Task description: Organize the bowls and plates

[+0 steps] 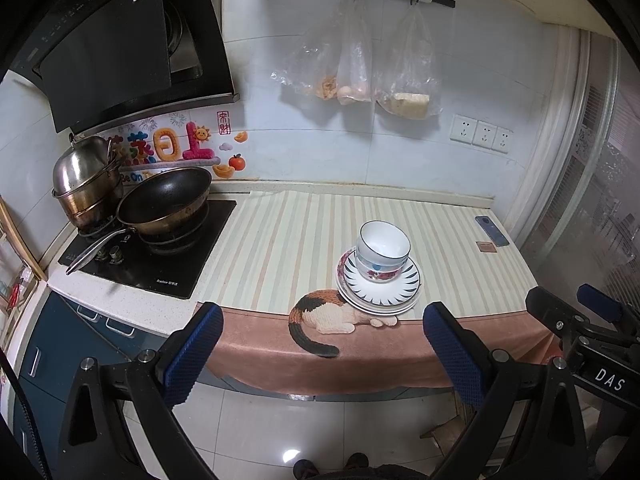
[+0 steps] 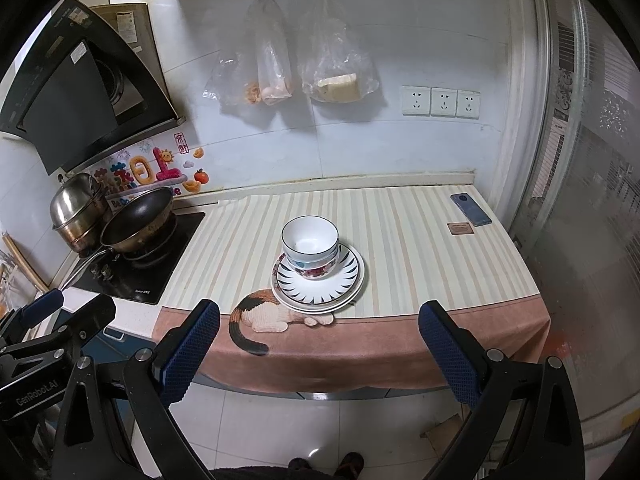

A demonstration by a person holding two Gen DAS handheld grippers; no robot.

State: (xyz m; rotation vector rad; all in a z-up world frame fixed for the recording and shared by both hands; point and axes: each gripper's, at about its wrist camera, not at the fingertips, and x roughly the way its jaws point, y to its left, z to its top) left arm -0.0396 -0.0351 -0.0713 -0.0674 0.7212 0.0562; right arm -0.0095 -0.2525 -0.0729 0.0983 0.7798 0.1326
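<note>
A stack of nested bowls (image 1: 382,250) (image 2: 310,246) rests on a stack of plates (image 1: 408,280) (image 2: 352,276) near the front of a striped cloth-covered counter (image 1: 280,248) (image 2: 420,256). The top bowl is white with a dark rim; the top plate has a black-and-white petal pattern. My left gripper (image 1: 322,338) is open and held back over the floor in front of the counter, holding nothing. My right gripper (image 2: 318,336) is likewise open and empty, short of the counter edge. Each gripper shows at the edge of the other's view.
A black wok (image 1: 166,200) (image 2: 138,216) and a steel steamer pot (image 1: 86,180) (image 2: 78,208) sit on the stove at left. A phone (image 1: 492,231) (image 2: 471,209) lies at the counter's back right. Plastic bags (image 1: 360,64) (image 2: 304,68) hang on the wall. A glass door (image 2: 580,200) stands at right.
</note>
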